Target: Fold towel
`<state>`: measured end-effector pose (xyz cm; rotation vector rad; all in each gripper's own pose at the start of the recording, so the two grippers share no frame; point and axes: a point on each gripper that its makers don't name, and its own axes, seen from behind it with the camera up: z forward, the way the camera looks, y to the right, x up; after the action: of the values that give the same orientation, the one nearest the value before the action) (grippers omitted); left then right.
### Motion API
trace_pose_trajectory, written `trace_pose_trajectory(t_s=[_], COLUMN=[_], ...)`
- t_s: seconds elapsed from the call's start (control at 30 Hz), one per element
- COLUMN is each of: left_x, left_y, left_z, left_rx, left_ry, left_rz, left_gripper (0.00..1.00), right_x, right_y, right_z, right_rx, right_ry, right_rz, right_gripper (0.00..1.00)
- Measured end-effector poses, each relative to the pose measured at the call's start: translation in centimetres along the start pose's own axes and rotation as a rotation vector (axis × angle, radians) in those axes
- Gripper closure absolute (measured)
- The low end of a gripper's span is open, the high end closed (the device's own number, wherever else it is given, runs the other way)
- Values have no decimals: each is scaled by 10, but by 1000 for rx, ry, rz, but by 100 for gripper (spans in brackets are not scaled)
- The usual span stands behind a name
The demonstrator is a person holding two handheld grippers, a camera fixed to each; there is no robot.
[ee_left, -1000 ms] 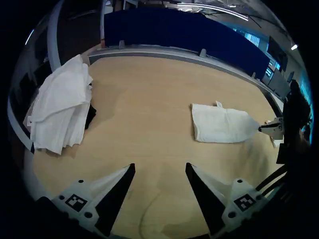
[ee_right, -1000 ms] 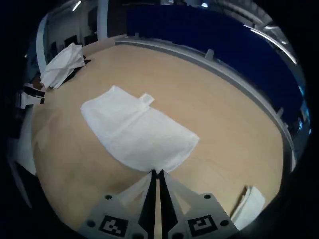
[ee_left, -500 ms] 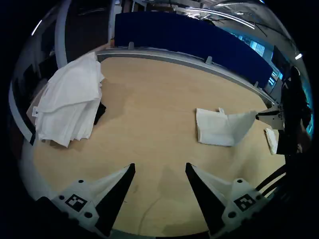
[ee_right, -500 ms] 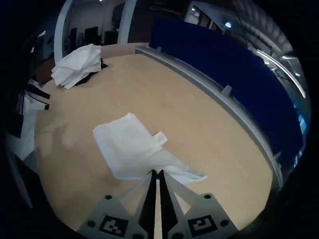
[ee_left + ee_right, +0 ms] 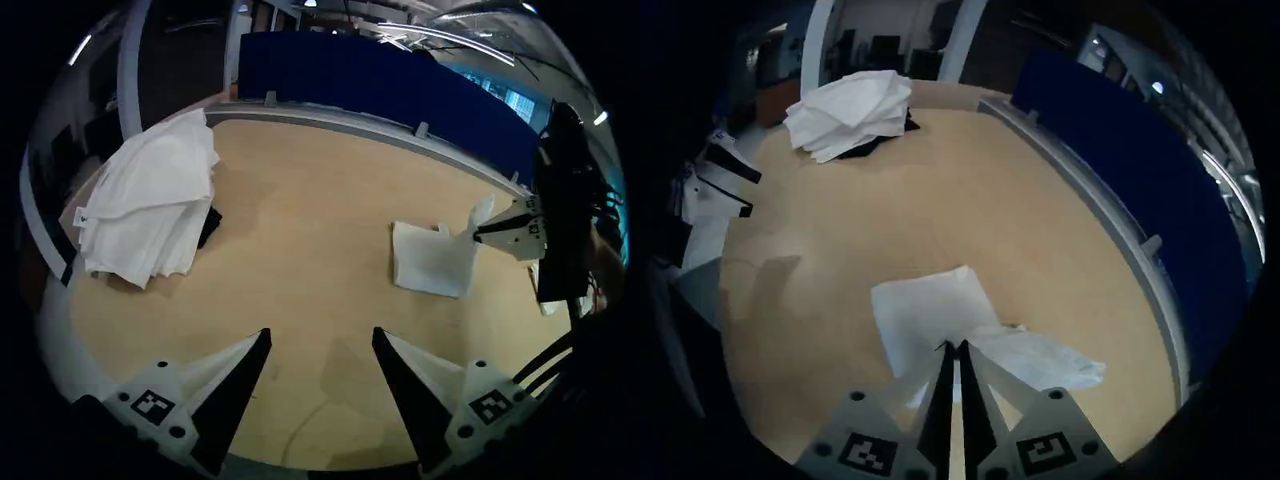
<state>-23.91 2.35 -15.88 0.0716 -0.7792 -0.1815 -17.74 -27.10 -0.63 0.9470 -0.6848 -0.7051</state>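
The white towel is seen lying on the wooden table, with one edge raised above the flat part. That edge is pinched between the closed fingers of the right gripper. The left gripper is held wide open above bare tabletop, with nothing gripped. A pile of white towels is stacked well apart, near the table's edge.

White towel, small, plain, partly folded. Most of it lies flat on the desk, well apart from the pile of white cloths and level with it across the wood. One end is raised off the desk and doubled back over the flat part, pinched in the right gripper; the loose corner sags beside it.
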Motion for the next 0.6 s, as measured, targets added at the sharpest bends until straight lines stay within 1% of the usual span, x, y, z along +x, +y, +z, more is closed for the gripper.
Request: trace_pose_trajectory(t_s=[0.17,0.27,0.37,0.47,0.6], left_x=[-4,-7,-10,-12,-11], left_y=[1,0,-2,-4,-5], left_z=[1,1,1,1,0], left_rx=[-3,0,3,7,4], left_ry=[-1,-2,-6,-9,-9], left_rz=[-15,-16,-20,-28,-36], left_gripper=[6,6,6,6,6], right_x=[8,6,2,-6,-6], right_y=[-25,-42,-56,-63,-65], right_z=[30,53,71,83,85], right_rx=[53,88,119,133,141], right_ry=[-18,-32,-43,-56,-48], right_rz=[-42,-44,-23,2,35], right_gripper=[95,95,95,95,93])
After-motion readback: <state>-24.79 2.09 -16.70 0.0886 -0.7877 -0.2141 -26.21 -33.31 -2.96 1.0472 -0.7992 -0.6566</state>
